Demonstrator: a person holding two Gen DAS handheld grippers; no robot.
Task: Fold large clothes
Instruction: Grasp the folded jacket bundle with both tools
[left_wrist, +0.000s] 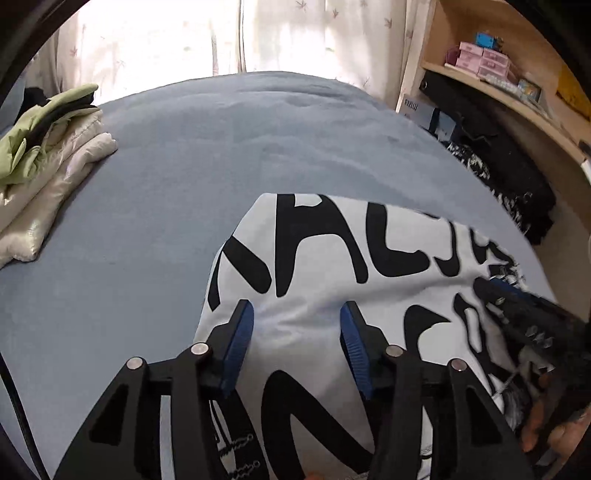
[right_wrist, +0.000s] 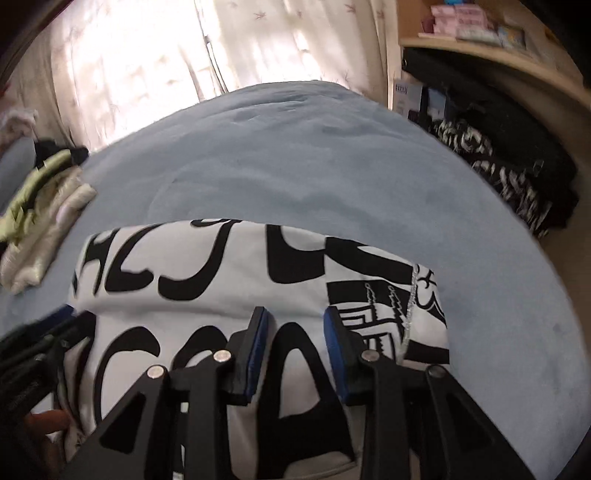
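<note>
Both claws, left gripper (left_wrist: 297, 341) and right gripper (right_wrist: 295, 349), hover spread and empty over the lettered white garment (left_wrist: 332, 254), folded compact at lower centre on the blue bed (left_wrist: 184, 166), probably nearly finished.

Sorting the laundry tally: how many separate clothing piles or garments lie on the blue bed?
2: the white garment with black lettering under both grippers, and a folded pile topped in green at the bed's left edge. Others may be hidden.
</note>
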